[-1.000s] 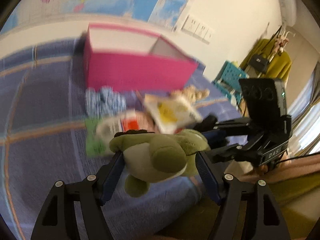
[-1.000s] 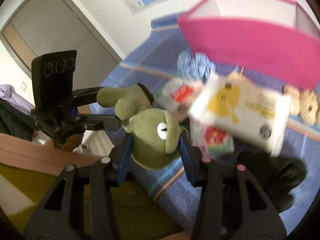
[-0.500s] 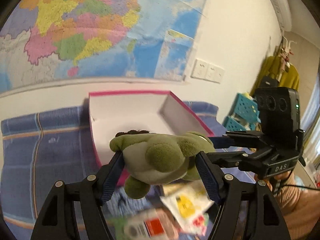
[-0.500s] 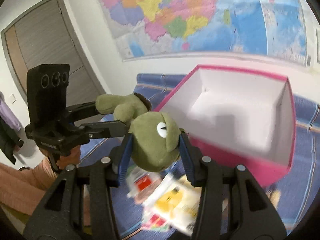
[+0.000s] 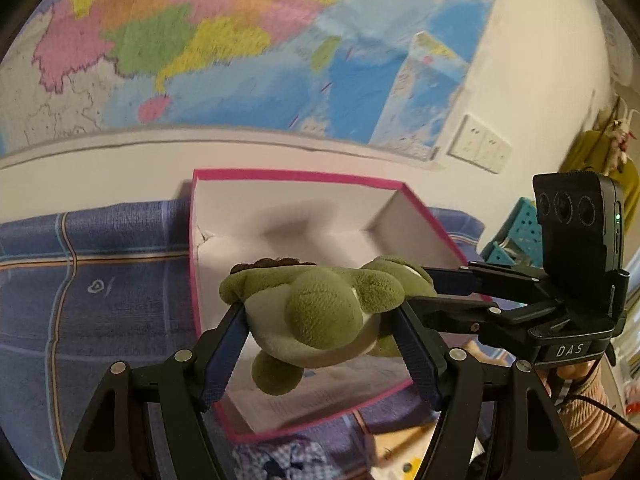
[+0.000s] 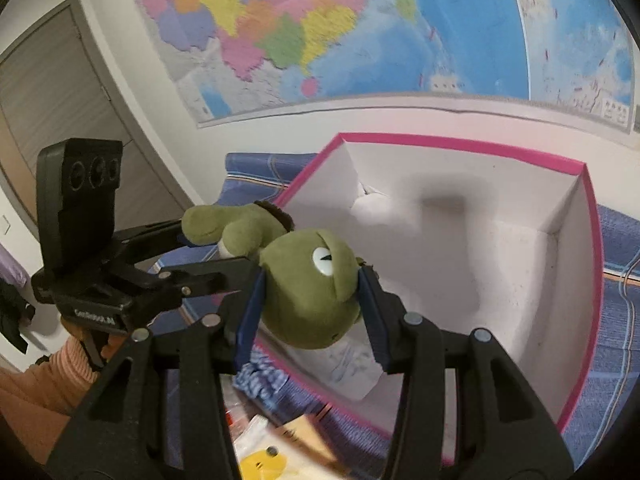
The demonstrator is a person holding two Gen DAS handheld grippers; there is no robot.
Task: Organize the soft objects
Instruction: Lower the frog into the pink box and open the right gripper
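Note:
A green plush frog hangs in the air between both grippers. My left gripper is shut on its pale belly and rear, legs dangling below. My right gripper is shut on the frog's head, one white eye showing. Each gripper also appears in the other's view: the right gripper reaches in from the right, the left gripper from the left. Under and behind the frog stands an open pink box with a white inside, holding nothing I can see.
The pink box sits on a blue plaid bedcover against a wall with a large map. Near the bottom lie a blue checked cloth and a yellow-printed packet. A teal crate stands at right, a grey door at left.
Both grippers carried the frog up and forward from above the loose items at the bed's edge to over the open box. The grips look the same.

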